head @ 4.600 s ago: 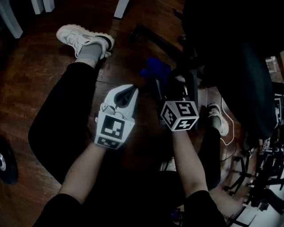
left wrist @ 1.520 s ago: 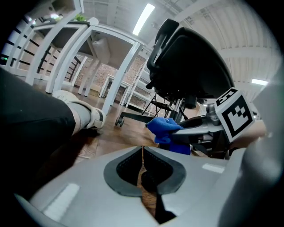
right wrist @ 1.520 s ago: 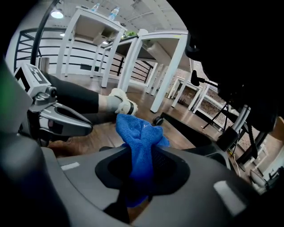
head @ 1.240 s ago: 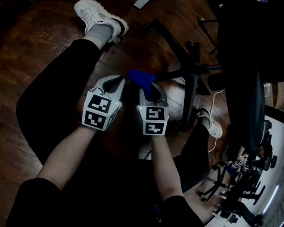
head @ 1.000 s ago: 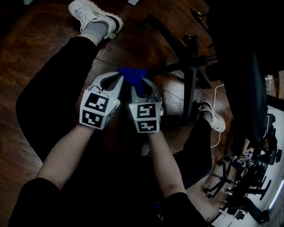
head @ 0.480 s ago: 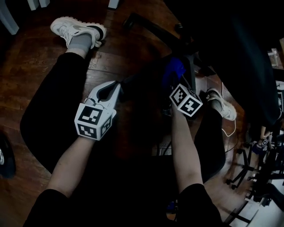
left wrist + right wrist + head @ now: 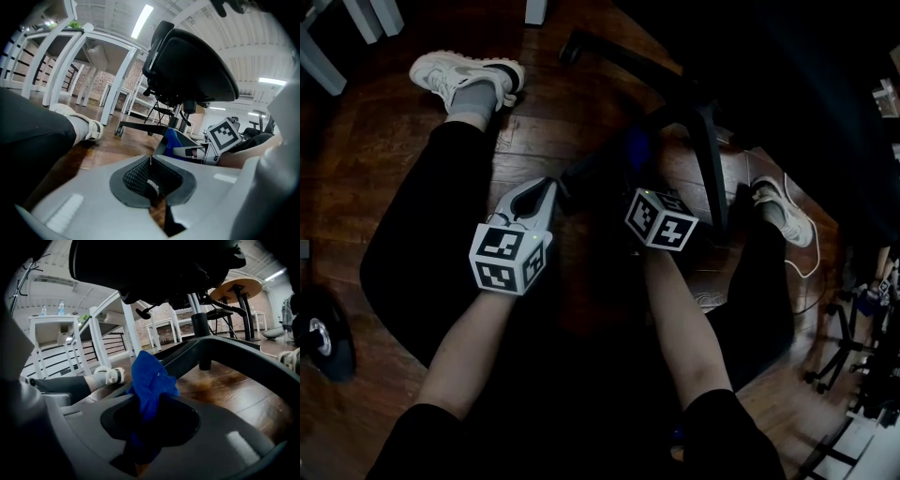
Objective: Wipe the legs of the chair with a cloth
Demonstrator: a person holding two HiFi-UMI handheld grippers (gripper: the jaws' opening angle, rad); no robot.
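Left tool (image 7: 551, 187): jaws closed and empty, poised over the wooden floor (image 7: 356, 141) beside the person's trouser leg (image 7: 431, 216). Right tool (image 7: 635, 173): jaws clamped the blue cloth (image 7: 151, 378), which sat at a black chair leg (image 7: 220, 350).

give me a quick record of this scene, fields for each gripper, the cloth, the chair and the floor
left gripper: shut, nothing between its jaws, near the end of a chair leg
right gripper: shut on the blue cloth
blue cloth: bunched, sticking out past the jaws, up at a black chair leg; contact not certain
chair: black office chair, spoked base on the floor
floor: dark wood; a person sits on it, legs apart, in white shoes
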